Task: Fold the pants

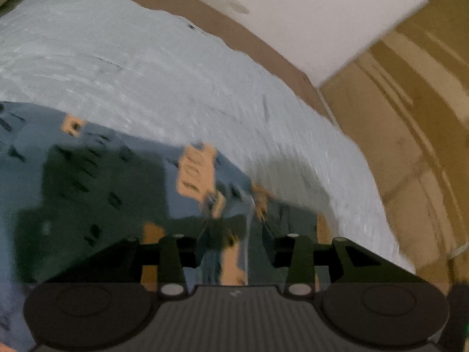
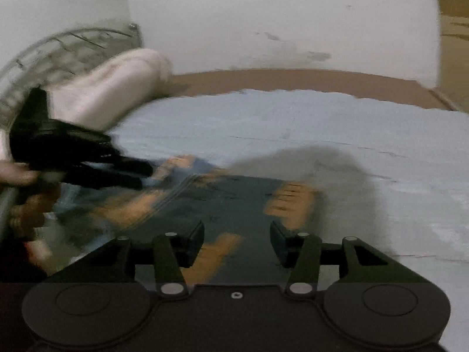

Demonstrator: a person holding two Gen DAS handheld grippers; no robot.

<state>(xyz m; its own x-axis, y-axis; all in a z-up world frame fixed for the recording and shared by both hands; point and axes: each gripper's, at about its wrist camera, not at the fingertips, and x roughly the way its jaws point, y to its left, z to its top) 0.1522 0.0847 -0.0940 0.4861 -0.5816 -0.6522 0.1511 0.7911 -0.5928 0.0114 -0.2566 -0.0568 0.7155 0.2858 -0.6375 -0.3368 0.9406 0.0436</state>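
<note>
i have the jeans lying on the pale blue bedsheet, right under both of my tools. they are dark blue denim with orange patches and rips. from the right wrist view a straight seam runs slantwise across the cloth, and the denim looks flat and doubled in front of me, with its far edge lying fairly square on the sheet. both pictures are smeared, so i can't count the layers.

my right gripper stands spread, with denim showing in the gap below and neither pad pressing on it. i'd say it holds nothing. my left gripper also has its jaws apart. a ridge of denim runs up between them, but the pads look clear of it, so i read that as let go as well. the same left tool shows from the right wrist view at the left edge, with a hand on it, low over the near left part of the jeans, where the cloth looks bunched and less tidy.

my judgement: one fold has been laid and both tools are free of it, so the task is partway through. what's left is to smooth that rumpled left side and fold the pants over again into a compact stack. a pillow lies at the head of the bed, well apart from the work.
</note>
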